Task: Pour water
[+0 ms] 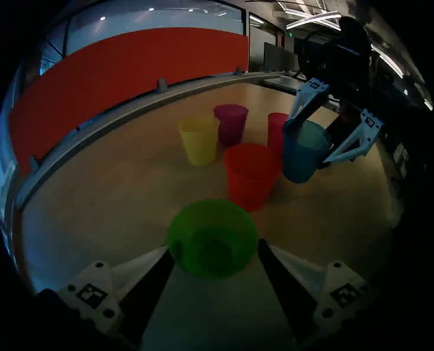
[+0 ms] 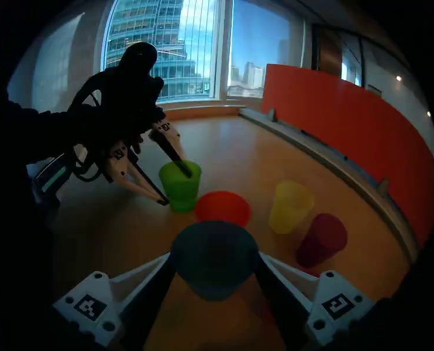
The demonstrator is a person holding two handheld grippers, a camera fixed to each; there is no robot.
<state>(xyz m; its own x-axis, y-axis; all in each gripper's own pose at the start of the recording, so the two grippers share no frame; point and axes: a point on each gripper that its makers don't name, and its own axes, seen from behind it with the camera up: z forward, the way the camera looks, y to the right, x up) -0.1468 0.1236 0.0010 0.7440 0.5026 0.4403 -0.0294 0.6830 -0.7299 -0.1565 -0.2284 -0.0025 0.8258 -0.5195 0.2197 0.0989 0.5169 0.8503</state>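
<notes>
Fig.: pre-pour stage. Left gripper clamps green cup near red cup; right gripper clamps blue cup just beside red cup. Both approx. upright; water not discernible. Next, prob.: align rim over receiving cup, tilt slowly.

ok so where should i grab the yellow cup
Pinch the yellow cup across its side wall just under the rim, fingers level. It stands upright and narrows toward the base, so the wider top should resist slipping. Come from its open side, away from the magenta cup close by.
</notes>
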